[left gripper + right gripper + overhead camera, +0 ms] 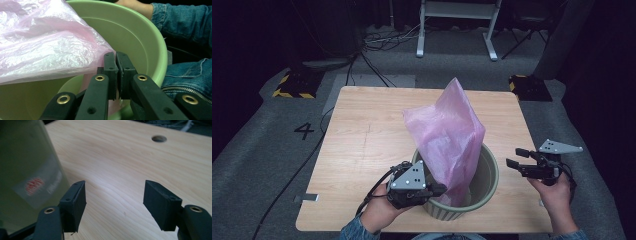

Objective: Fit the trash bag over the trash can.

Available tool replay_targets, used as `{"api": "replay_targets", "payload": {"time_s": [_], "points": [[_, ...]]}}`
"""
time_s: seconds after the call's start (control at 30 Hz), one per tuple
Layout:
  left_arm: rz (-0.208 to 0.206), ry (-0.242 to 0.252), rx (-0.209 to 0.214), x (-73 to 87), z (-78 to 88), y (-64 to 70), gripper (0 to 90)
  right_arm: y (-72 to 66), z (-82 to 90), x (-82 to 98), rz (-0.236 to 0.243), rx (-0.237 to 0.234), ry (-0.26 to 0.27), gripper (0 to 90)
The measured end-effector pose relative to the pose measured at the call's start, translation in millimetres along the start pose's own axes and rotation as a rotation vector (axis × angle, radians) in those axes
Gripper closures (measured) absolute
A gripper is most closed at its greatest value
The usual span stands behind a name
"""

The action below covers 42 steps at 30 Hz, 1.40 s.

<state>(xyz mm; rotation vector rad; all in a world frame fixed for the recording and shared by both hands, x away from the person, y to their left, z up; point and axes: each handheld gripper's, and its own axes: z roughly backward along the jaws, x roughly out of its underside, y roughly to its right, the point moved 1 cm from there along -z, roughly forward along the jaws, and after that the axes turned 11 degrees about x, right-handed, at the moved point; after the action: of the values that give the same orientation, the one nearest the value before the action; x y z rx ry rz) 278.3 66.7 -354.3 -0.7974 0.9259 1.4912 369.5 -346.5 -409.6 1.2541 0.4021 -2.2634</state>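
1. Left gripper (438, 189): jaws clamped on a pinch of the pink plastic bag (449, 135) at the near rim of the green bin (488, 172).
2. Right gripper (518, 157): jaws apart, nothing between them, beside the bin over the table (362, 145).
3. Bag: lower part inside the bin, upper part standing in a loose peak above it.
4. Handling, as judged: very light, limp, crinkly, slippery film; easily torn or pulled free.
5. Hold point: opposite bag edge near the far rim, gathered into a fold, not a single layer.

Wooden table (362, 145), one bin on it.
A pale green ribbed bin (488, 180) stands near its front edge.
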Motion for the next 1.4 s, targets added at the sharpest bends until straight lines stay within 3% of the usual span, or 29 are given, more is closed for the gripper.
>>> {"api": "replay_targets", "payload": {"time_s": [0.03, 0.1, 0.37, 0.43, 0.63, 0.83, 1.13, 1.4], "points": [[0.008, 0.003, 0.006, 0.4, 0.5, -0.9, 86.8, -1.2, 4.0, -7.0, 0.003, -0.034, 0.026, 34.9], [0.007, 0.002, 0.009, 0.5, 0.9, -1.7, 86.8, -2.0, 6.2, -10.6, 0.012, -0.041, 0.035, 34.9], [0.022, 0.011, 0.018, 1.6, 2.1, -4.0, 86.2, -5.8, 17.5, -38.0, 0.138, -0.133, 0.110, 35.2], [0.026, 0.014, 0.019, 1.7, 2.0, -4.2, 86.0, -6.3, 17.3, -45.1, 0.151, -0.155, 0.112, 35.4], [0.030, 0.015, 0.017, 1.7, 1.7, -4.6, 85.1, -12.8, 13.5, -67.4, 0.159, -0.209, 0.108, 35.3], [0.029, 0.013, 0.014, 1.1, 0.5, -4.8, 84.9, -29.1, 13.1, -95.6, 0.138, -0.290, 0.133, 34.0], [0.024, 0.001, 0.006, -0.4, -1.4, -4.2, 84.9, -54.9, 3.9, -126.7, 0.174, -0.309, 0.128, 28.8], [0.024, 0.000, 0.005, -0.6, -2.1, -4.3, 85.0, -62.4, -11.7, -148.5, 0.136, -0.335, 0.121, 23.5]]}}
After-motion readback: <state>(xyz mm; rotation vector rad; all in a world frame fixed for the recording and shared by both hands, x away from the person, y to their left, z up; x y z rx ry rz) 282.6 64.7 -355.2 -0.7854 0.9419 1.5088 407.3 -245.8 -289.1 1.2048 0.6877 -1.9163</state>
